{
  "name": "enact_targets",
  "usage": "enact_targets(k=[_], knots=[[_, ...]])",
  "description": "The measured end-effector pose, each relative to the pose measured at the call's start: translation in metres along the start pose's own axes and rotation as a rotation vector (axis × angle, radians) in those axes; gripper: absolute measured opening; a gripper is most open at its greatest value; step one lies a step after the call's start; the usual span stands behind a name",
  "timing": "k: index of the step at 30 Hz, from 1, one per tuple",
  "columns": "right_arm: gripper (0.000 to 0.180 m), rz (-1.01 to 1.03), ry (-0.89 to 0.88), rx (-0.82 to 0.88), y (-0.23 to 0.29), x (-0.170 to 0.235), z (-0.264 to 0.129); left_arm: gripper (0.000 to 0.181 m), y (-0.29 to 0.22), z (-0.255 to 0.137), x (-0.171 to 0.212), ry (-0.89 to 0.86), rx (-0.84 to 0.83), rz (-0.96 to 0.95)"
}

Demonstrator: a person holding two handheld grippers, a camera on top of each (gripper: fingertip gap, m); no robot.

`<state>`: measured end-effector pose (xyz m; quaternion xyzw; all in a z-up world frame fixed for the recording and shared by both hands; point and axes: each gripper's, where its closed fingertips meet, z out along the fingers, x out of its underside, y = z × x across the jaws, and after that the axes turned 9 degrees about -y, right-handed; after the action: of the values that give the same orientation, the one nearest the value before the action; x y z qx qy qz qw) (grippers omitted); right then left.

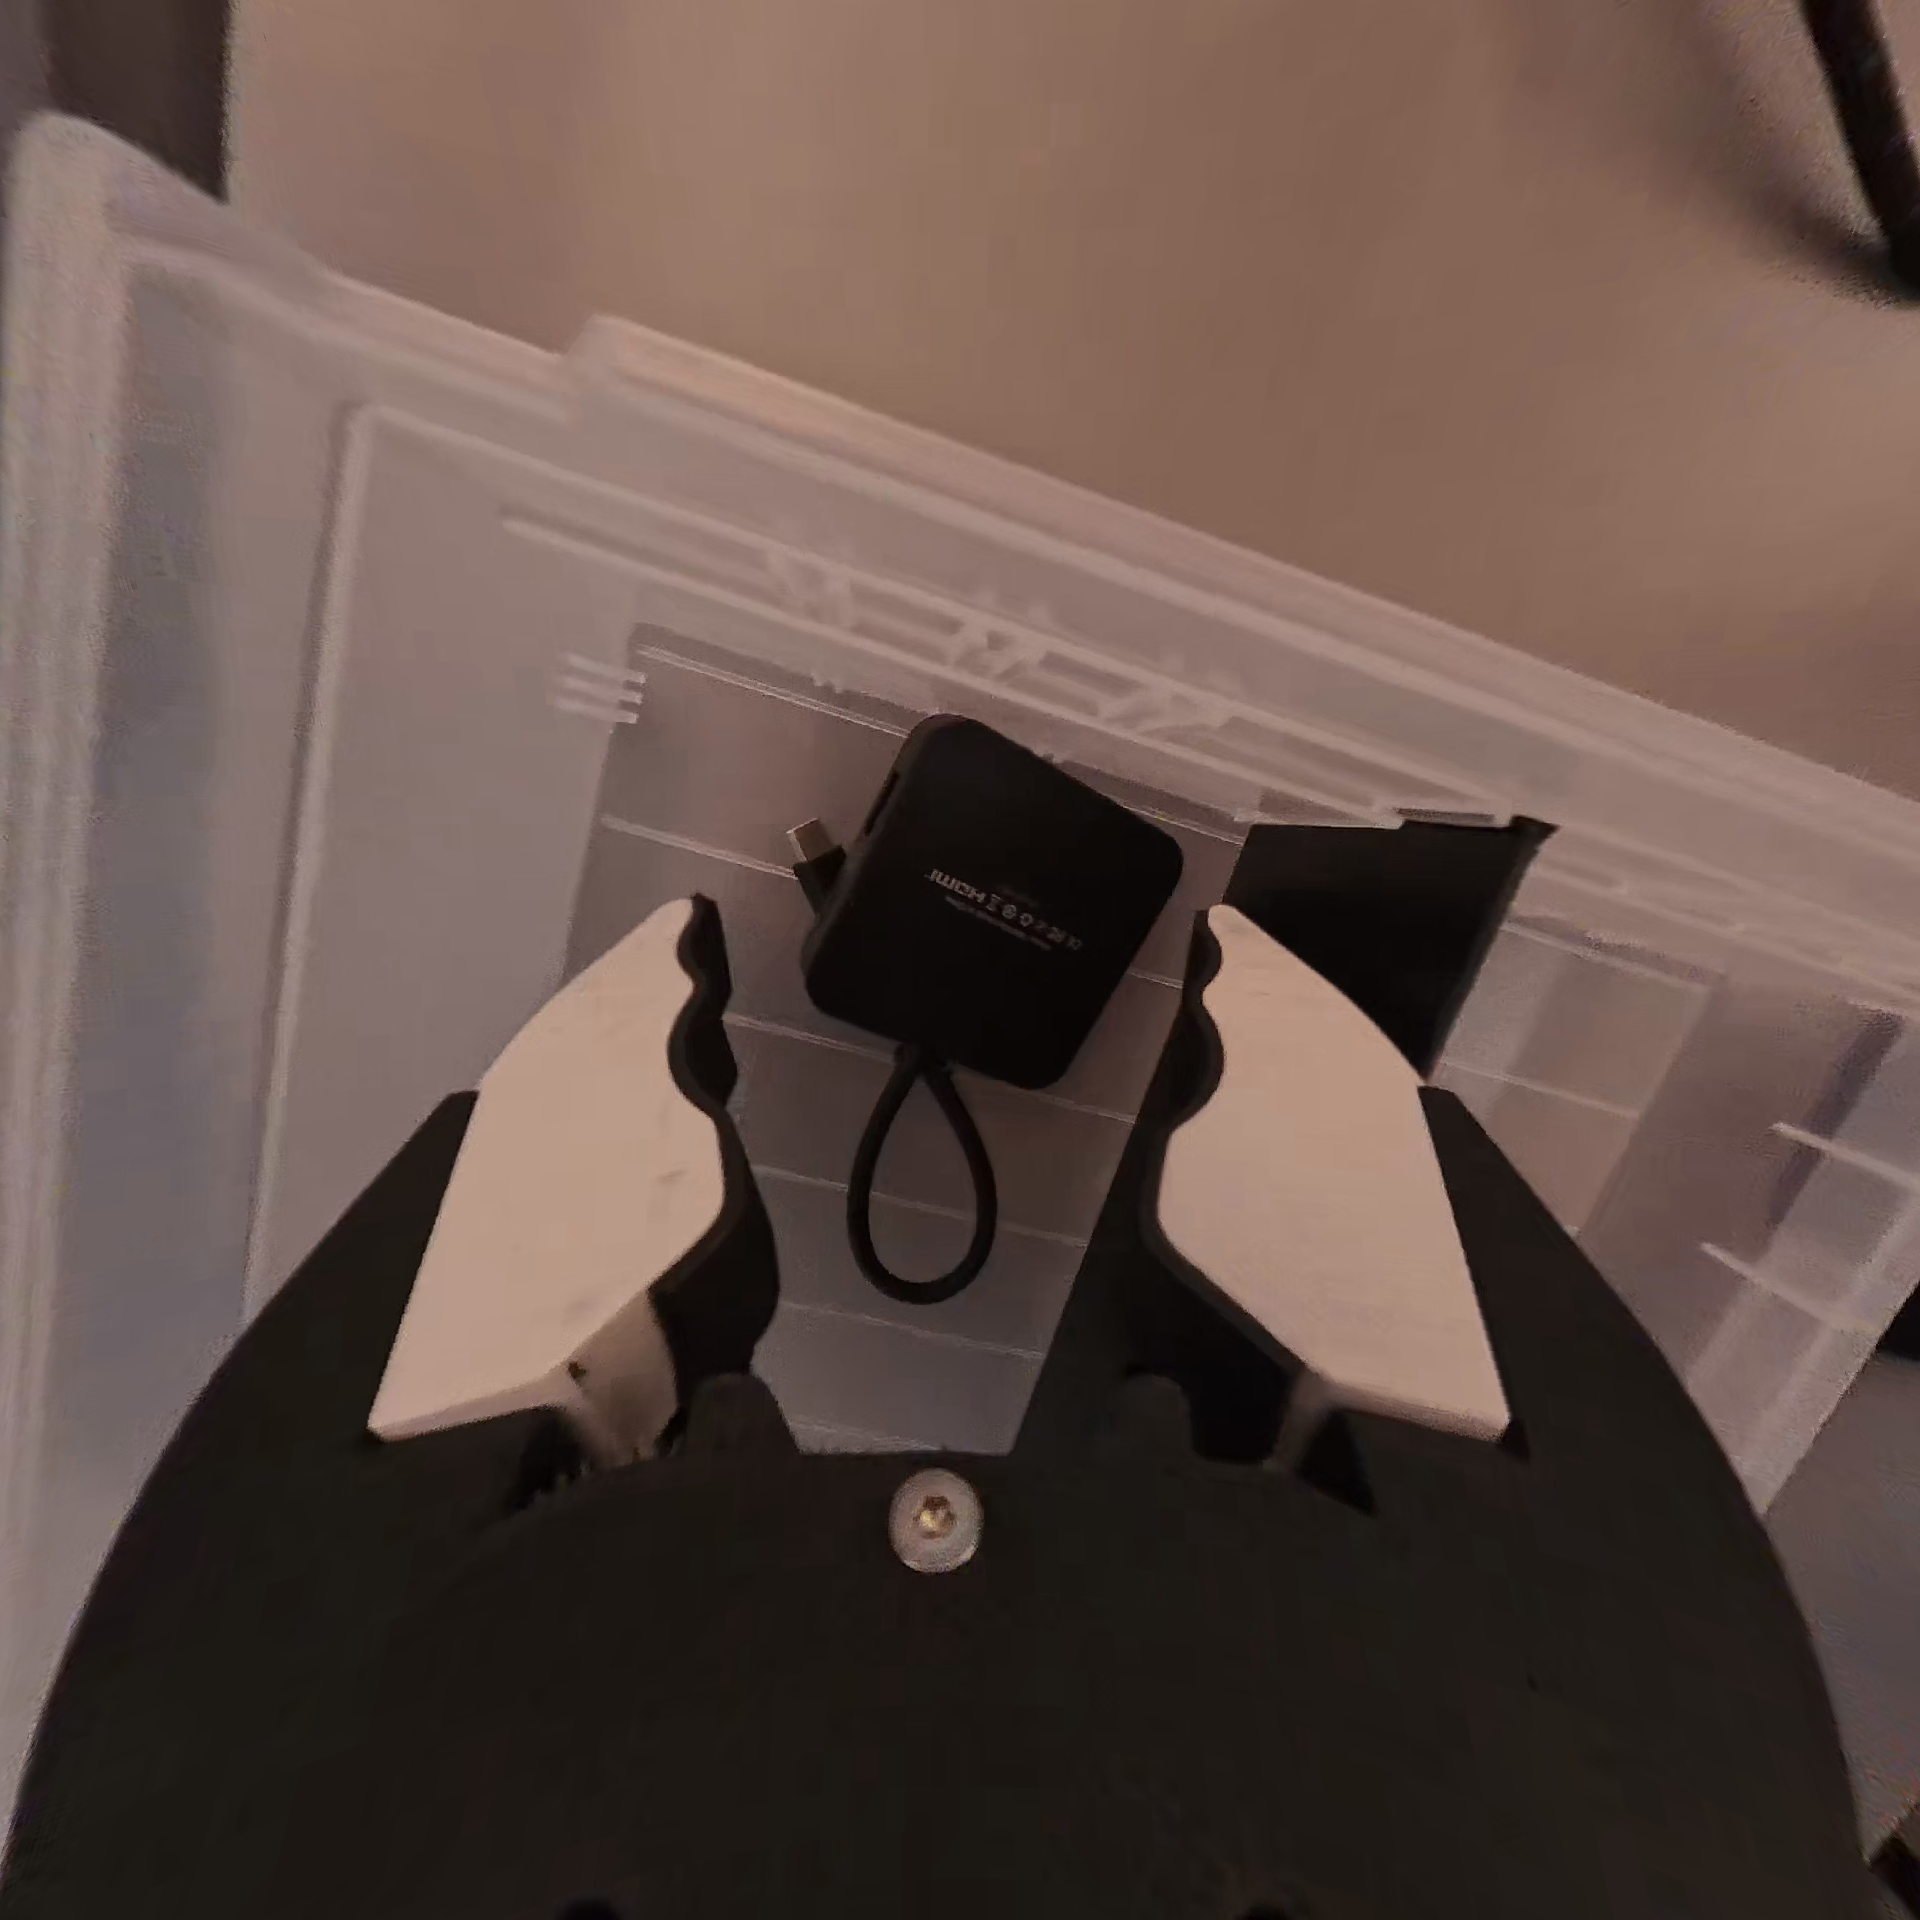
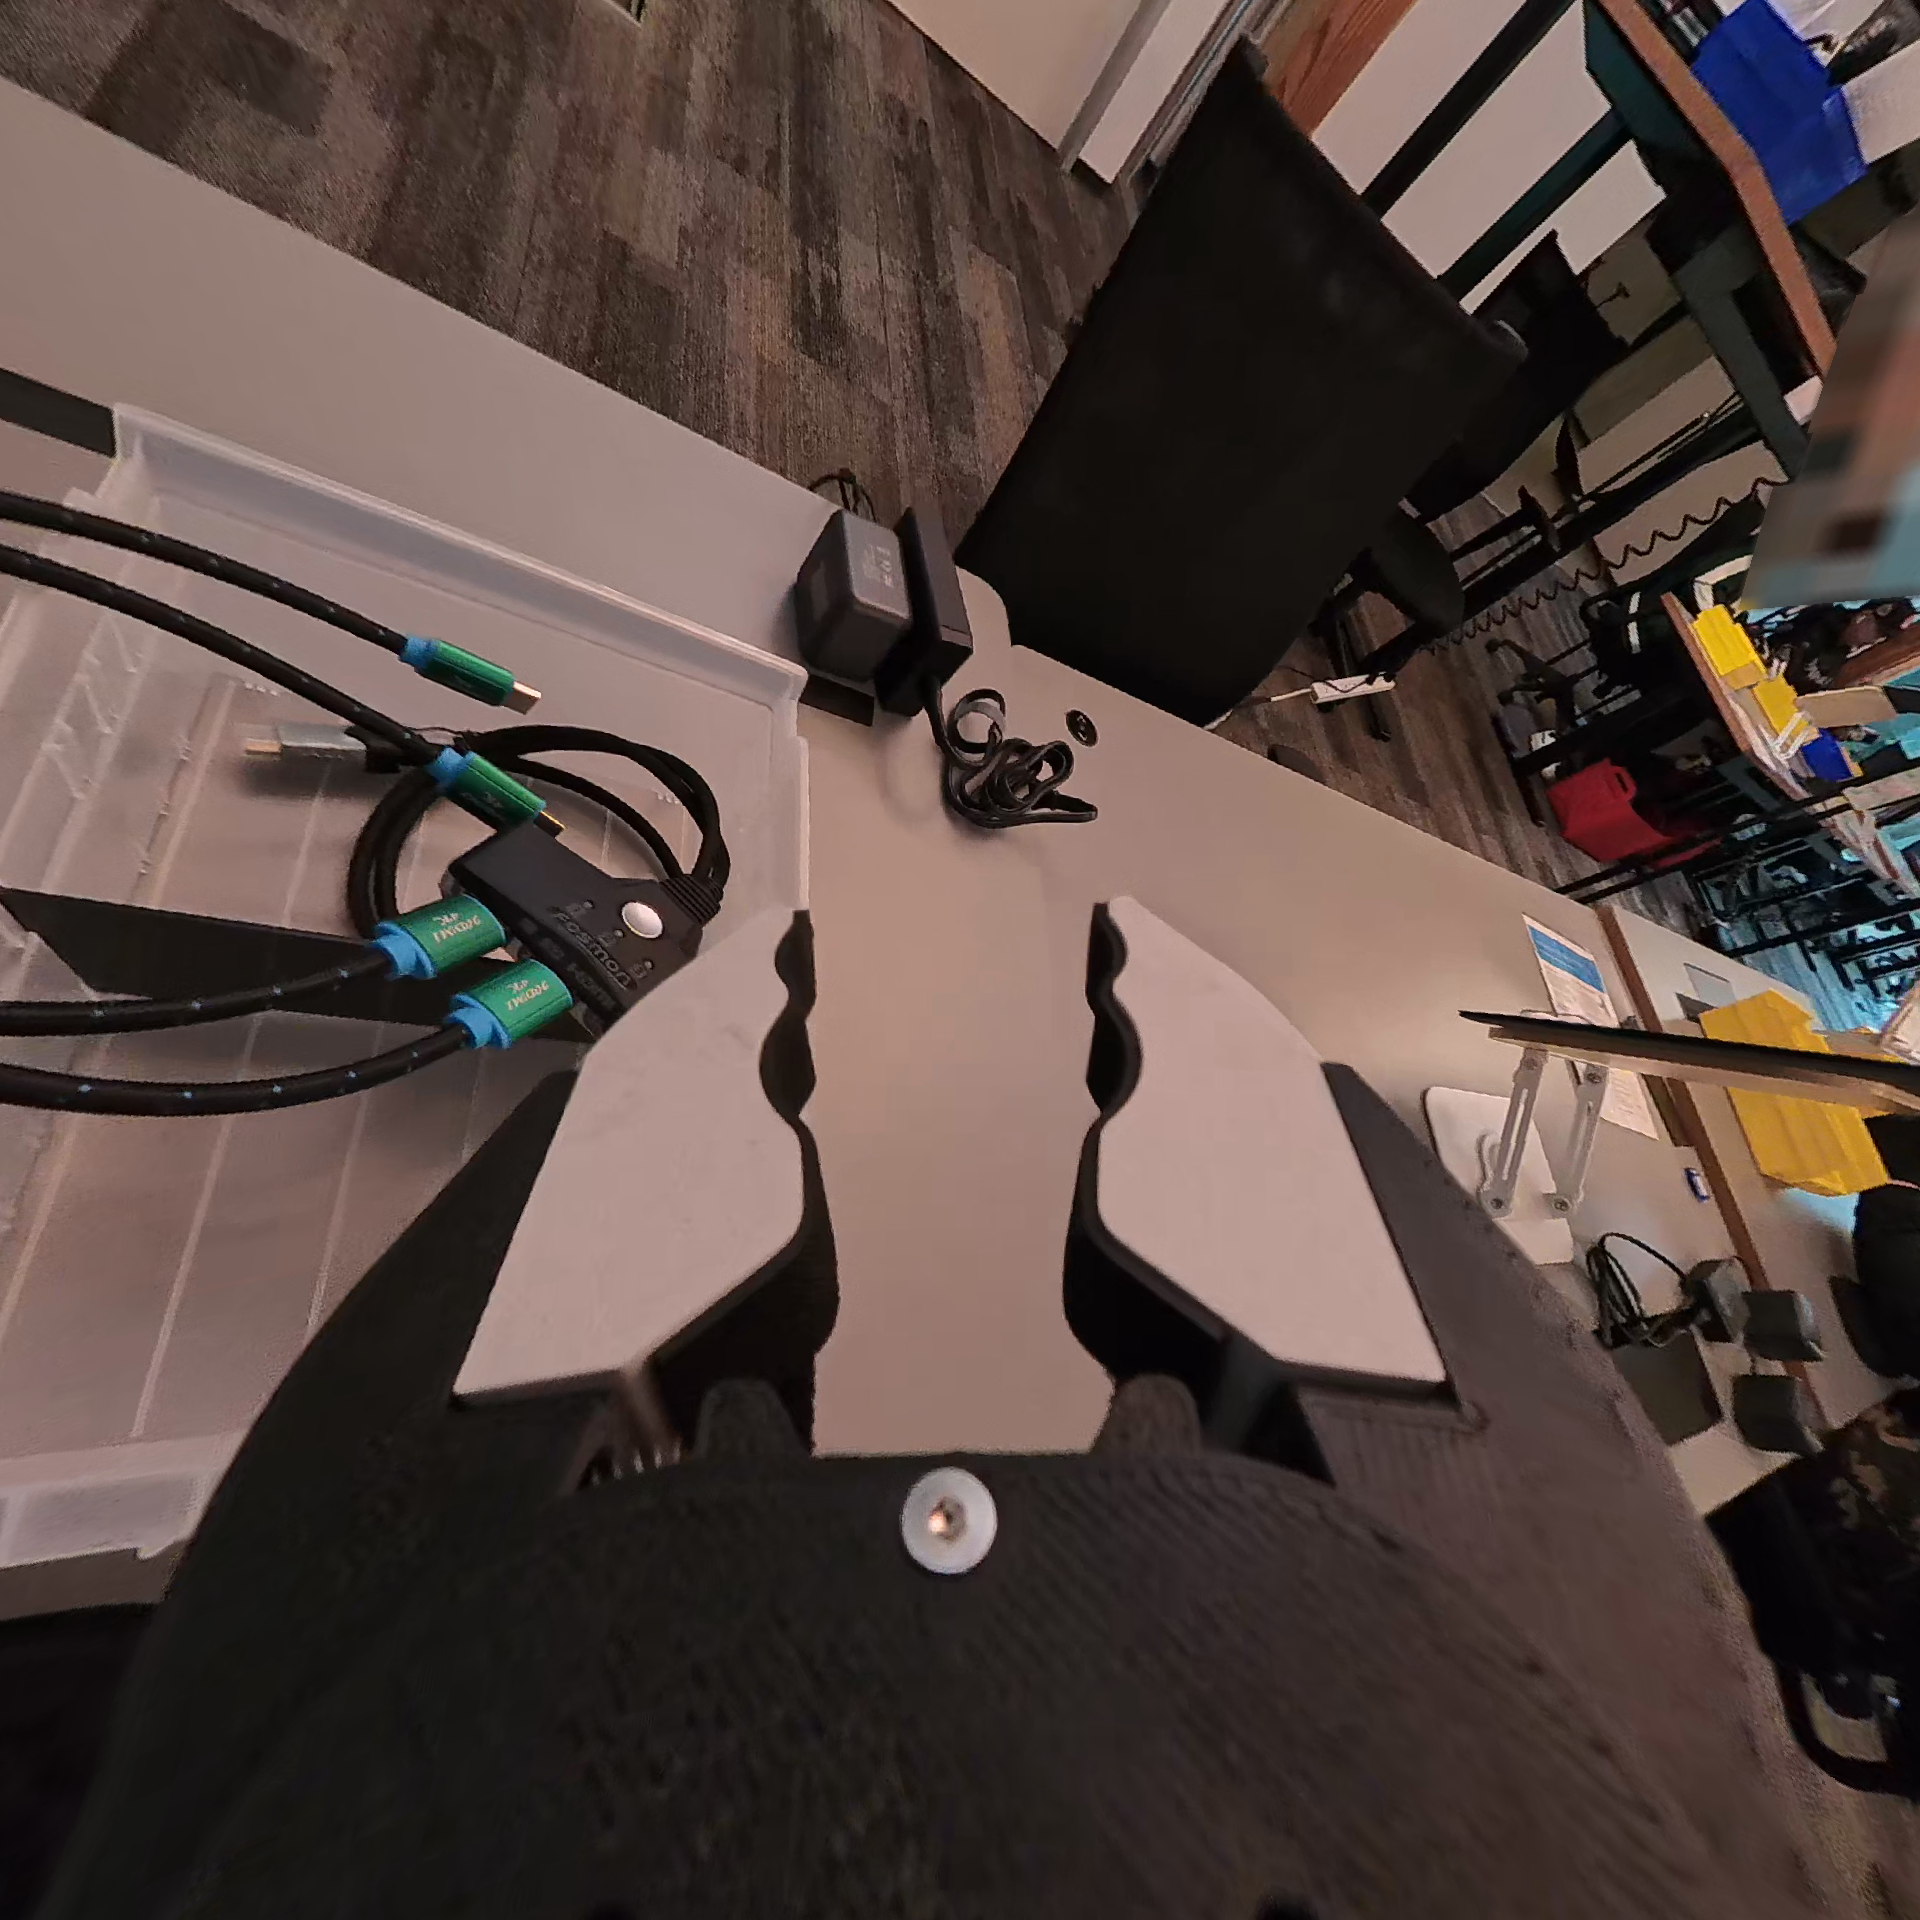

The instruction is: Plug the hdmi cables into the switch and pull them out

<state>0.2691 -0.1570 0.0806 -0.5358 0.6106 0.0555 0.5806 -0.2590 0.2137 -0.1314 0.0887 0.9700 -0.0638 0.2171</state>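
Observation:
In the right wrist view a black HDMI switch point(image 2: 582, 914) with a round white button lies on a clear plastic tray point(image 2: 468, 540). Two green-ended HDMI plugs point(image 2: 442, 935) point(image 2: 514, 1003) sit against its near side and look inserted. A third green plug point(image 2: 488, 790) touches its far end; I cannot tell if it is seated. A fourth green plug point(image 2: 468, 670) lies loose. My right gripper point(image 2: 951, 914) is open and empty over bare table, right of the switch. My left gripper point(image 1: 951, 925) is open and empty just above a small black square box point(image 1: 992, 899) with a short looped cable.
A silver-ended plug point(image 2: 301, 740) lies on the tray. A power adapter point(image 2: 862, 592) and its coiled cord point(image 2: 1013, 769) sit on the grey table point(image 2: 935, 1091) near its far edge. A black chair point(image 2: 1226, 416) stands beyond. A black panel point(image 1: 1371, 935) stands right of the square box.

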Motion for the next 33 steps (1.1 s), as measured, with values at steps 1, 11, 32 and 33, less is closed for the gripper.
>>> enact_targets(k=[1, 11, 32, 33], knots=[[0.051, -0.015, 0.01, 0.002, 0.001, 0.001, 0.001, 0.085, 0.0, 0.004, 0.003, 0.017, 0.012, 0.01], [0.051, -0.133, 0.048, -0.002, 0.016, -0.004, 0.011, 0.07, 0.01, 0.012, 0.019, 0.031, 0.013, 0.059], [0.051, -0.233, 0.063, -0.061, 0.034, -0.005, 0.016, 0.074, 0.038, -0.016, 0.037, 0.121, -0.303, -0.004], [0.051, -0.234, 0.063, -0.06, 0.033, -0.005, 0.015, 0.074, 0.037, -0.024, 0.031, 0.088, -0.318, -0.008]])
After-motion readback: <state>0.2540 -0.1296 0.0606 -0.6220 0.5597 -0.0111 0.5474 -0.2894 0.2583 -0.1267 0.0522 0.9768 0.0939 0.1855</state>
